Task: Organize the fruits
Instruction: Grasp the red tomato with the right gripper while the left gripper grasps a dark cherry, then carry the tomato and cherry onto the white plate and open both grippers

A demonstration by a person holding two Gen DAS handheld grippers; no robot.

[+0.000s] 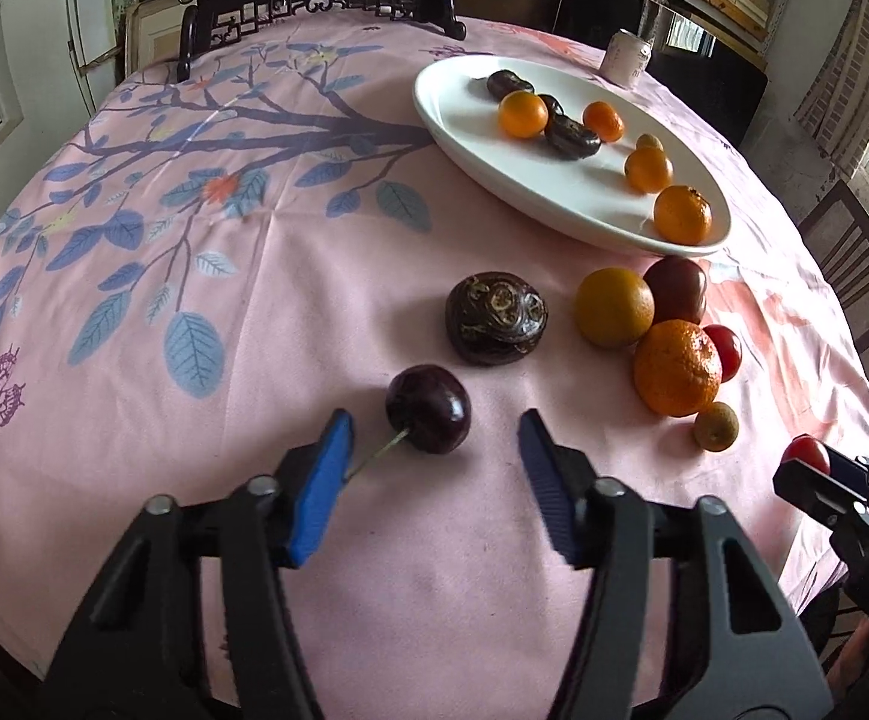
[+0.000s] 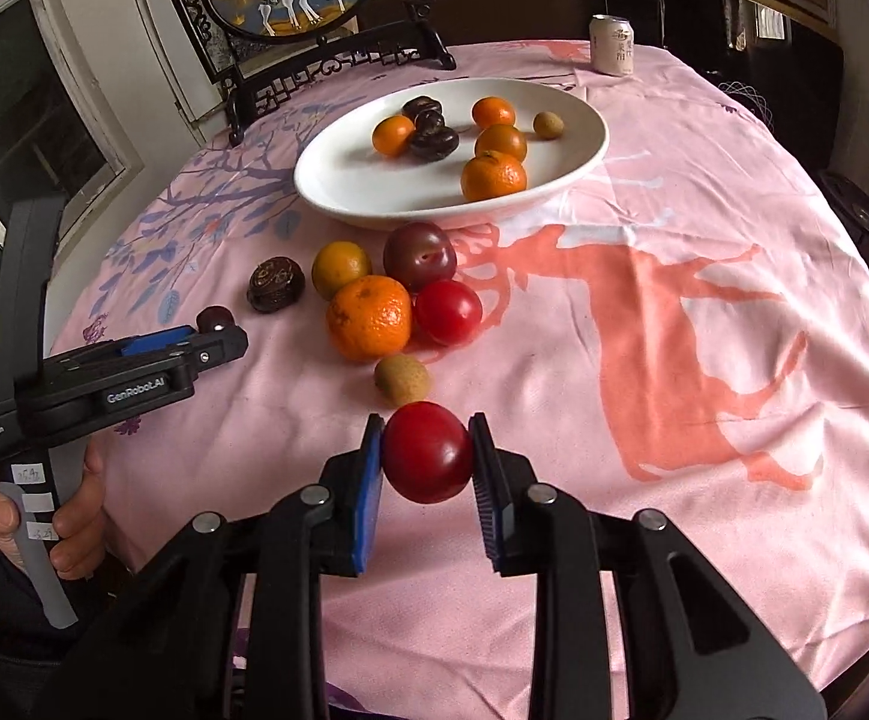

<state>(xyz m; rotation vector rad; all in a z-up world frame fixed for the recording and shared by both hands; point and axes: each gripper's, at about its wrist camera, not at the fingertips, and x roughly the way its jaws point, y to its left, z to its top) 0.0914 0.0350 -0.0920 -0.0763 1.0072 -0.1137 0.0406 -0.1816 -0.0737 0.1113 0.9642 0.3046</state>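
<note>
My left gripper [image 1: 434, 429] is open around a dark cherry [image 1: 428, 409] that lies on the pink tablecloth, its stem toward the left finger. My right gripper [image 2: 425, 435] is shut on a red plum [image 2: 427, 452] just above the cloth. A white oval plate [image 2: 338, 180] holds several small oranges, dark chestnuts and a longan. In front of it on the cloth lie a large mandarin [image 2: 368, 317], a yellow-orange fruit [image 2: 341, 267], a purple plum [image 2: 419, 255], a red plum [image 2: 448, 312], a longan [image 2: 402, 380] and a dark water chestnut [image 1: 496, 318].
A drink can [image 2: 613, 45] stands at the table's far edge. A carved dark screen stand [image 2: 338, 69] with a round deer picture stands behind the plate. The left gripper's body [image 2: 104, 372] and the hand holding it are at the left of the right wrist view.
</note>
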